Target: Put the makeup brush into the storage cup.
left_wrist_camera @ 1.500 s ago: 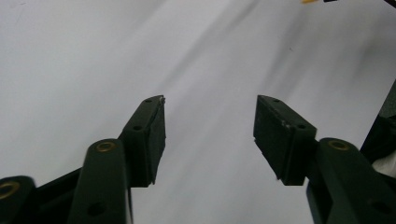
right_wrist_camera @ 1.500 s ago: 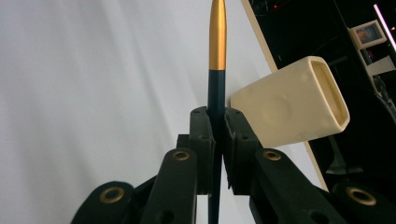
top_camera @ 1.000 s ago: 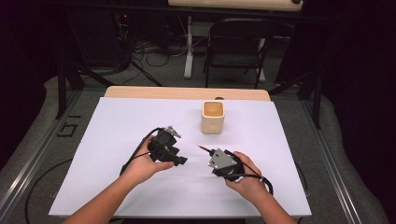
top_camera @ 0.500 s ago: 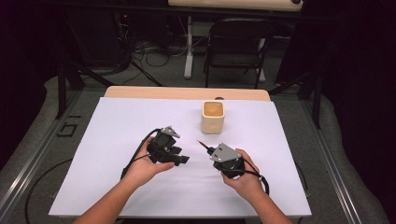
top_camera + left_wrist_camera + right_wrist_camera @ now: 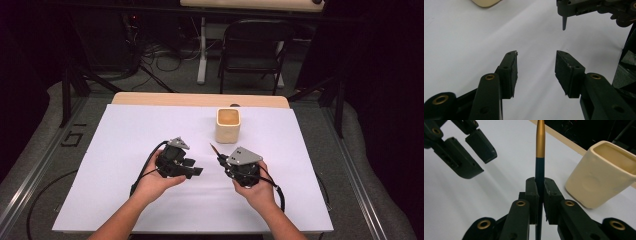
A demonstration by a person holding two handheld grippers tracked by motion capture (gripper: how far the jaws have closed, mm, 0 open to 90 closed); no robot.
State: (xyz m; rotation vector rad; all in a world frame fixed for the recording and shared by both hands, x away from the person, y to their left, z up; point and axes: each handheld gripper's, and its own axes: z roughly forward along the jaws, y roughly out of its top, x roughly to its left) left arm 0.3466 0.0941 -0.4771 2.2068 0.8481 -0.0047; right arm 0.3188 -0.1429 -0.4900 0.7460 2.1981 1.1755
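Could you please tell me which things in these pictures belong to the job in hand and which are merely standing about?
In the job:
- pen, clamped in the right hand-held gripper
- cream cup
- left hand-held gripper, jaws apart with nothing between them, just been closing

Standing about:
- chair
- floor cables

My right tongs [image 5: 539, 191] are black, pinching a dark teal pen [image 5: 539, 157] with a gold end; the cup [image 5: 602, 176] is cream, the tabletop [image 5: 125, 140] white.
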